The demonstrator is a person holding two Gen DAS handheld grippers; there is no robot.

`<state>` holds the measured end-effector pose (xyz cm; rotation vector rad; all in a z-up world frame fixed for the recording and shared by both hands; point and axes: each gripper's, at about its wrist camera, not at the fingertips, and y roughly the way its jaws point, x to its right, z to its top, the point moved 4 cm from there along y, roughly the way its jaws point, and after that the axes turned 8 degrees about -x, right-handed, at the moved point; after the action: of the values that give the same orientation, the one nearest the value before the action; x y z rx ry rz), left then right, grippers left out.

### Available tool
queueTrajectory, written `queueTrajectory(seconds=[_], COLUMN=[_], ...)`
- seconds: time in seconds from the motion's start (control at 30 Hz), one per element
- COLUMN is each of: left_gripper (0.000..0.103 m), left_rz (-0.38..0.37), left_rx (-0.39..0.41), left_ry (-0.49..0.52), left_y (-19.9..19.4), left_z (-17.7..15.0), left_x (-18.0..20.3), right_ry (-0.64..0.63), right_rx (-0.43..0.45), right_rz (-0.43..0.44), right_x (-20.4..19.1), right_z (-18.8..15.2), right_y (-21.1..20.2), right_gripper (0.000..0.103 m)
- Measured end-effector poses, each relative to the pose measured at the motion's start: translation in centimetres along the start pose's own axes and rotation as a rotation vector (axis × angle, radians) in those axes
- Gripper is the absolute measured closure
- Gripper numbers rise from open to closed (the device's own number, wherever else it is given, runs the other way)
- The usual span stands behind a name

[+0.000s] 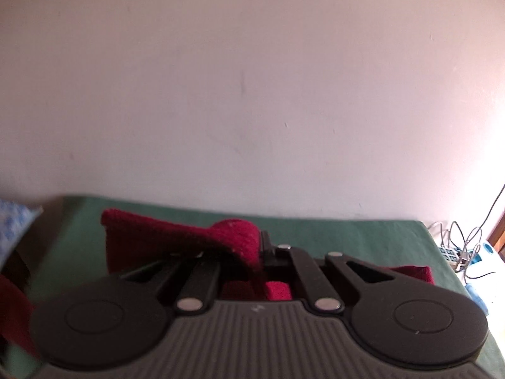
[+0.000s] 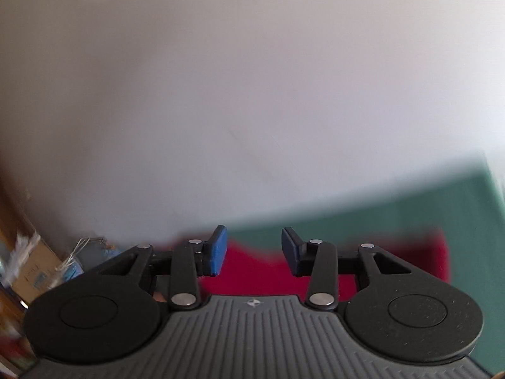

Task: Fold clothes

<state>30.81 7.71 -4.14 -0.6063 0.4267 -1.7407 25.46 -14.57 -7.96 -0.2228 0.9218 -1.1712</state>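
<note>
A dark red knitted cloth (image 1: 176, 237) lies on a green cover (image 1: 347, 233). In the left wrist view a fold of it is lifted and drapes over my left gripper (image 1: 257, 252), whose jaws are shut on it; the fingertips are hidden under the cloth. More red cloth (image 1: 416, 273) lies flat behind the gripper at the right. In the right wrist view my right gripper (image 2: 254, 249) is open, its blue pads (image 2: 217, 249) apart with nothing between them. It hovers over the red cloth (image 2: 252, 274). This view is blurred.
A plain pale wall (image 1: 252, 94) fills the background. Cables and a power strip (image 1: 454, 249) sit past the right edge of the green cover. A blue patterned fabric (image 1: 12, 230) is at the far left. A cardboard box (image 2: 34, 271) and clutter stand at the left in the right wrist view.
</note>
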Motion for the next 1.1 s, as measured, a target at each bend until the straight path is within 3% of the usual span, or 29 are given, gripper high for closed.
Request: queueTrajectory(seconds=[0.1,0.13,0.27,0.47,0.57,0.7,0.8,0.9,1.0,1.1], left_gripper=[0.103,0.103,0.103,0.103,0.103,0.103,0.103,0.103,0.103,0.103], left_rz=[0.008,0.010,0.043,0.065,0.078,0.091,0.097,0.122,0.167,0.219], left_rx=[0.033,0.043,0.063,0.028,-0.003,-0.017,-0.022,-0.024,-0.025,-0.023], left_ry=[0.008,0.009,0.038,0.066,0.054,0.057,0.090,0.096,0.102,0.105], left_y=[-1.2,-1.6,-3.1,-2.6,-1.7,-2.4,-2.4,-3.2,-3.1,-3.1], left_z=[1.0,1.2,0.8,-0.4,-1.1,-1.6,-1.9,-2.4,-3.2,-4.0], left_x=[-1.0,-1.3,-2.3,-2.1,-3.0,-4.9,-4.3,-5.2,-5.4,-5.9], right_ry=[0.142,0.190,0.317,0.365,0.281,-0.011,-0.129,-0.142,-0.067,-0.098], right_rx=[-0.096,-0.114,-0.142,-0.140,-0.122,-0.109,-0.115,-0.102,-0.141,-0.170], right_rz=[-0.129,-0.143,-0.153,-0.133,-0.163,-0.319,-0.362,-0.283,-0.193,-0.182], right_x=[6.6,8.2,11.5,11.9,10.8,8.6,7.9,7.7,8.4,8.7], right_z=[-4.8,-6.1,-9.7,-10.3,-10.3,-10.7,-9.0,-4.9,-0.8,2.2], right_y=[1.0,1.2,2.1,2.3,0.8,-1.5,-0.8,2.4,7.2,11.7], right_gripper=[0.090,0.093,0.093,0.091,0.088,0.085,0.088,0.088,0.089,0.090])
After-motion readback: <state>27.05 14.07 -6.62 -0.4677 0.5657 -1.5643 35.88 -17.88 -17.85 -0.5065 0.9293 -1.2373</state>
